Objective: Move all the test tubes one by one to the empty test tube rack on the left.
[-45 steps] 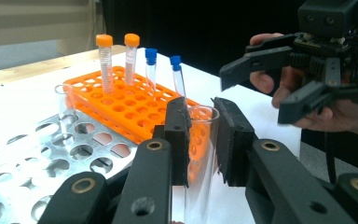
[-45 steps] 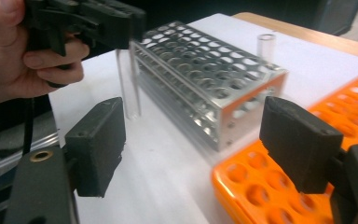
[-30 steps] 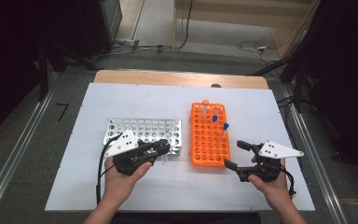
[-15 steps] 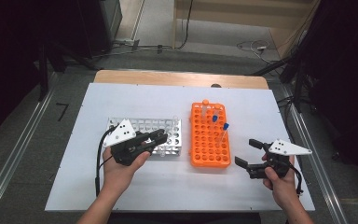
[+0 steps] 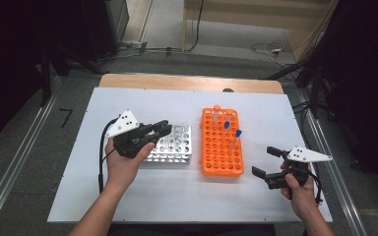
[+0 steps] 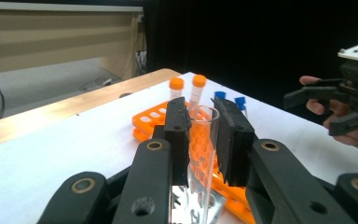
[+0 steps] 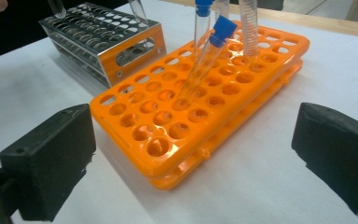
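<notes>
Silver metal tube rack (image 5: 173, 145) left of orange plastic tube rack (image 5: 221, 145) on white table (image 5: 187, 191), capped tubes (image 5: 236, 135) standing in orange rack's far end

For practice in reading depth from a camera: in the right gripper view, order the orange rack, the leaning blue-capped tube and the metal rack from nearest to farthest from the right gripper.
1. orange rack: its near corner lies just ahead, between the open jaws.
2. leaning blue-capped tube: midway up the orange rack.
3. metal rack: behind, upper left.

Bright orange rack (image 5: 221, 145) on white table (image 5: 128, 196); beside it, a silver, apparently metal rack (image 5: 173, 146); blue-capped tubes (image 7: 200, 60); black grippers.
</notes>
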`<state>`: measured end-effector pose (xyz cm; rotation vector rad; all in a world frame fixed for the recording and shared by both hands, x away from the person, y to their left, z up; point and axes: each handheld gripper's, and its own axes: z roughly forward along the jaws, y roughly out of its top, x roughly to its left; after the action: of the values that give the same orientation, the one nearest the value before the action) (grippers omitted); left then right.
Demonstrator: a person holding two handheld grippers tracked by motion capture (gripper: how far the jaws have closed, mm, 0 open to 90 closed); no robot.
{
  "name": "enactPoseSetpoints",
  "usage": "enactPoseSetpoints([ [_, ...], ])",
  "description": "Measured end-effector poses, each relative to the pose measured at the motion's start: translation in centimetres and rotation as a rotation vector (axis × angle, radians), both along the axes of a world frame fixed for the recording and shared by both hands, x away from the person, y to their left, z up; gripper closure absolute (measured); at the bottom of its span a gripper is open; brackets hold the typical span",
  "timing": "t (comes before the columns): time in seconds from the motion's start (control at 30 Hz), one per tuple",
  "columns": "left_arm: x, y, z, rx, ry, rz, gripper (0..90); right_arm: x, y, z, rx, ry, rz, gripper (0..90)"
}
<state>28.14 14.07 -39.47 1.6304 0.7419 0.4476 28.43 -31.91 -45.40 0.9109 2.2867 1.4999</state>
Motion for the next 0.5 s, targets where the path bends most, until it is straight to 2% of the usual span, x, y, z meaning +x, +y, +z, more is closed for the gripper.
enactPoseSetpoints([
  [0.27,2.0,0.1,0.0,0.004,0.014,0.038,76.3,0.1,-0.4,0.0,-0.001,-0.007,-0.027,0.0],
  [0.5,4.0,-0.6,-0.5,0.001,0.03,0.069,76.3,0.1,-0.4,-0.1,-0.002,-0.004,-0.03,0.0],
])
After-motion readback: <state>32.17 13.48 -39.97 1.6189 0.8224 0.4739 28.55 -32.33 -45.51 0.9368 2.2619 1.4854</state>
